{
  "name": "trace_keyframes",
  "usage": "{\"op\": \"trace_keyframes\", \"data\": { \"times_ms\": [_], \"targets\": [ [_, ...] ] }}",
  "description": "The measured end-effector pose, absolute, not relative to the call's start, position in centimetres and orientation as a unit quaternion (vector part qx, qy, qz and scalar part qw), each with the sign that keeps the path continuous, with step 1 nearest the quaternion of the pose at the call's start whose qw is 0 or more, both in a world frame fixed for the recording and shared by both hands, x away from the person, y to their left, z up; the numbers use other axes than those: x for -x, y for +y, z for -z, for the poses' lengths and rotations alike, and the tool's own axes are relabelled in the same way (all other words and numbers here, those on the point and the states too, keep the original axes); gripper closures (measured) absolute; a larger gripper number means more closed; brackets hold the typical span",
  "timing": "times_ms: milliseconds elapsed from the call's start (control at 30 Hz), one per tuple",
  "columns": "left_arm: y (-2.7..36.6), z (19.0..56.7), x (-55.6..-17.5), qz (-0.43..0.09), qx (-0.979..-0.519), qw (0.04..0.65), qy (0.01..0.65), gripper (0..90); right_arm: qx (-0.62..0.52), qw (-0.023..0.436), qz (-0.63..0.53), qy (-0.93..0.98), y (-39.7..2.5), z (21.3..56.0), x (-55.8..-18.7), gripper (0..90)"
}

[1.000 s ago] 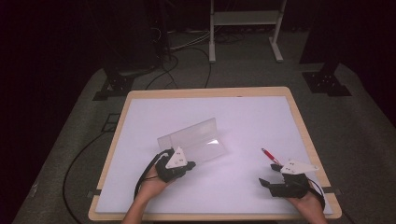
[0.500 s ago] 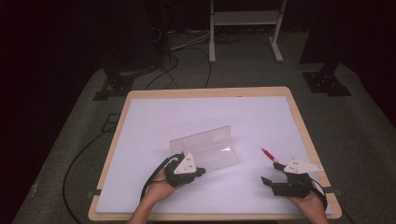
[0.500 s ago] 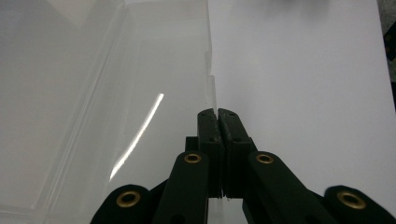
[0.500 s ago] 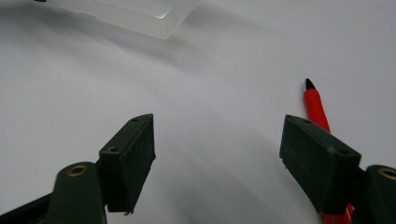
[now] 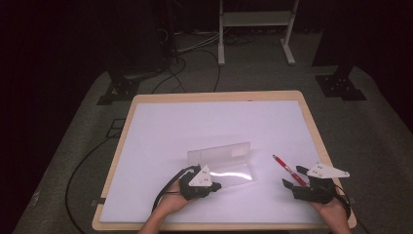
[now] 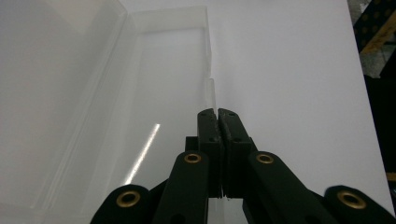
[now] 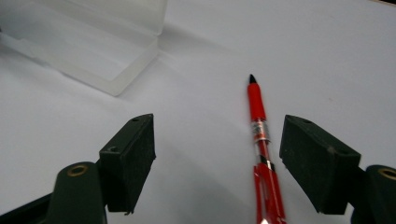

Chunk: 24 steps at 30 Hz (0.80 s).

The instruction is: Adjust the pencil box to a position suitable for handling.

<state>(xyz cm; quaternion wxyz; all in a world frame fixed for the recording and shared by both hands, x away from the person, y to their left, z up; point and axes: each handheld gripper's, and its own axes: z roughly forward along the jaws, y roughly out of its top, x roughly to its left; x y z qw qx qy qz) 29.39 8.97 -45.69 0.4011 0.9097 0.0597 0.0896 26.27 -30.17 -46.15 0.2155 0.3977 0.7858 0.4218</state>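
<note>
A clear plastic case (image 5: 233, 170) lies open on the white table (image 5: 160, 131), its lid (image 5: 219, 151) standing up at the far side. My left gripper (image 5: 217, 185) is shut on the case's near side wall; in the left gripper view the thin wall (image 6: 210, 91) runs between the closed jaws of my left gripper (image 6: 218, 115). A red pen (image 5: 287, 169) with a black tip lies to the right of the case. My right gripper (image 5: 290, 189) is open just behind it. In the right gripper view the pen (image 7: 259, 127) lies between the jaws of my right gripper (image 7: 219, 140), closer to the right one, and the case (image 7: 93, 46) is at upper left.
The table has a wooden rim (image 5: 122, 146) and bare white surface beyond the case. Behind it are a dark floor with cables (image 5: 195, 46) and a white stand (image 5: 255, 19).
My left gripper has drawn the open case to the right and nearer to the front edge. The right gripper and the pen have barely moved.
</note>
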Motion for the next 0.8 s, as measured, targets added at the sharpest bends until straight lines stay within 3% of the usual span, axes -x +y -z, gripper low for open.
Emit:
{"op": "trace_keyframes", "data": {
  "times_ms": [233, 433, 800],
  "targets": [
    [9.0, 46.0, -29.5, -0.079, -0.909, 0.404, 0.063, 88.9, -0.416, 0.220, -0.412, 0.780, -31.1, 46.5, -26.8, 29.1],
    [9.0, 46.3, -29.7, -0.073, -0.914, 0.393, 0.065, 87.4, -0.438, 0.211, -0.399, 0.778, -31.4, 46.5, -27.7, 42.3],
    [9.2, 45.4, -29.2, -0.075, -0.910, 0.401, 0.068, 70.9, -0.434, 0.201, -0.380, 0.792, -31.0, 46.5, -28.5, 49.7]
  ]
}}
